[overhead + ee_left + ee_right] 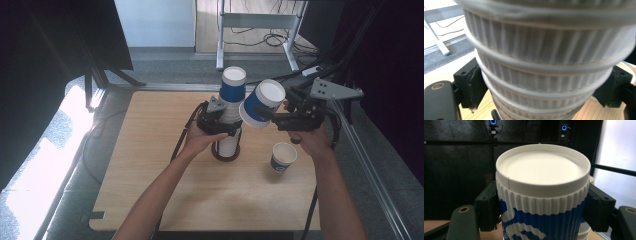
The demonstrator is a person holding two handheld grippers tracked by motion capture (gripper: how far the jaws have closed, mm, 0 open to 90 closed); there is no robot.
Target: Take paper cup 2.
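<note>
key relation: the lifted cup [261,104] hung just right of the top of the cup stack [231,117], tipped with its closed white bottom up and to the right. Its long axis ran diagonally and its open mouth pointed down-left toward the stack.
nearer hand: the right gripper [280,119] had that cup. The loose cup [283,157] stood upright on the table [150,170], near and a bit right, almost under that hand, so that looked like the side it would probably go down on.
right gripper: clamped tight on the cup's ribbed wall. In the right gripper view both black pads sat against the sides of the lifted cup [542,202] just below its base rim.
left gripper: the left gripper [220,125] straddled the stack about halfway up. In the left gripper view the stack [544,62] sat between the jaws, but you couldn't really tell if the pads were pressing or only bracketing it.
stack: upright, middle of the table, a blue-and-white cup upside down on top, resting in a dark ring base.
materials: ripple-wall paper, vertical corrugations, rolled white rims showing as stacked rings, blue print on white. Light and crushable, I'd guess.
table: pale wood-grain board, smooth.
</note>
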